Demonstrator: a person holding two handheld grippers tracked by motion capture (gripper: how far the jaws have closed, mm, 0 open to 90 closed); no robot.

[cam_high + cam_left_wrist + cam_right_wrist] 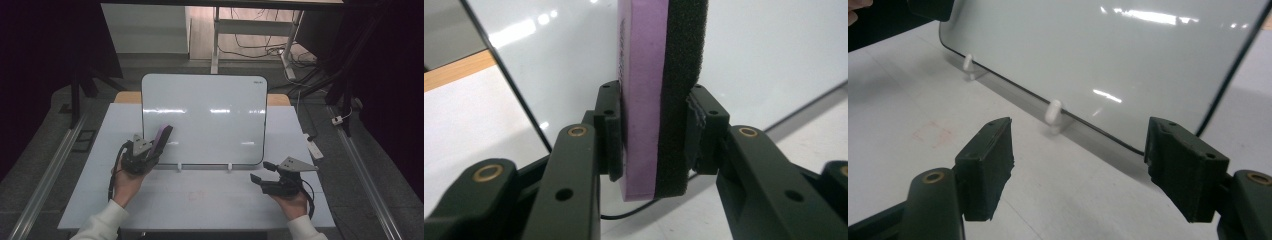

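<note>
A whiteboard (205,117) leans upright on two small white pegs (179,167) in the middle of the table. My left gripper (150,150) is shut on a purple eraser with a black foam face (162,137), held at the board's lower left corner. In the left gripper view the eraser (649,90) stands between the jaws, in front of the whiteboard (764,55). My right gripper (262,172) is open near the board's lower right corner, holding nothing. In the right gripper view its jaws (1078,165) stand wide apart before the board (1108,55) and a peg (1053,111).
The white table top (200,200) carries a faint reddish mark (195,196) in front of the board. A white power strip (314,147) lies at the table's right edge. Metal rails (47,170) run along both sides on the floor, with desk legs and cables behind.
</note>
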